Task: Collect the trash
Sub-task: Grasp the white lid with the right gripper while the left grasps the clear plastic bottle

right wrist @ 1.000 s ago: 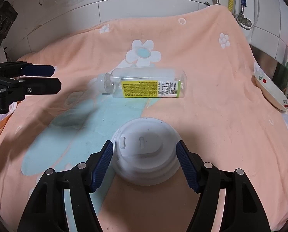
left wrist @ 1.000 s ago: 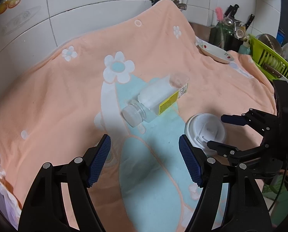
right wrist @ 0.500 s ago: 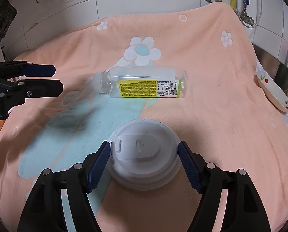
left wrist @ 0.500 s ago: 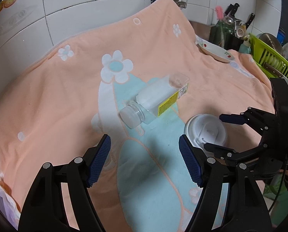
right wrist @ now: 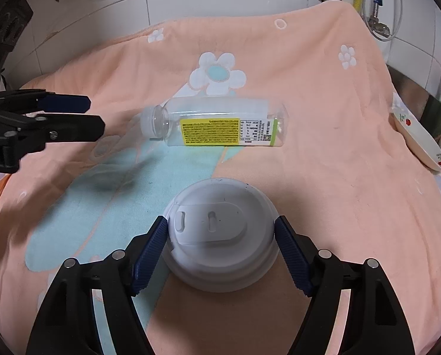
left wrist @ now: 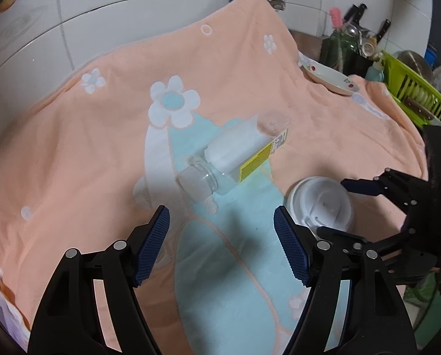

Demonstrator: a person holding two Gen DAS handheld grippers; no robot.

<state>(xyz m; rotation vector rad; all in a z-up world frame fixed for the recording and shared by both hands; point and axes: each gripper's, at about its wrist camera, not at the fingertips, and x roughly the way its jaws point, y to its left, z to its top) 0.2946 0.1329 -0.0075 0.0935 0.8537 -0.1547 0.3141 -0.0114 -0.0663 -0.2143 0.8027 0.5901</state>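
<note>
White lidded cup (right wrist: 220, 236) sits upright on the peach flower-print towel (right wrist: 324, 177), near edge, and the right gripper (right wrist: 220, 245) is straddling it w/ blue pads (right wrist: 149, 251) at both sides of the lid. Left pad looks to be touching the rim, right pad just beside it; jaws have just been opening wider, so no squeeze on the cup, reads as spread, not clamped. Just beyond the cup lies a clear plastic bottle (right wrist: 220, 127) on its side, yellow label up, cap end pointing toward the left gripper (left wrist: 222, 245). That one hangs over the towel's pale-blue patch, jaws wide apart, nothing btwn them, bottle a bit ahead. Far right: small white dish (left wrist: 330, 78), green rack (left wrist: 413, 88).
</note>
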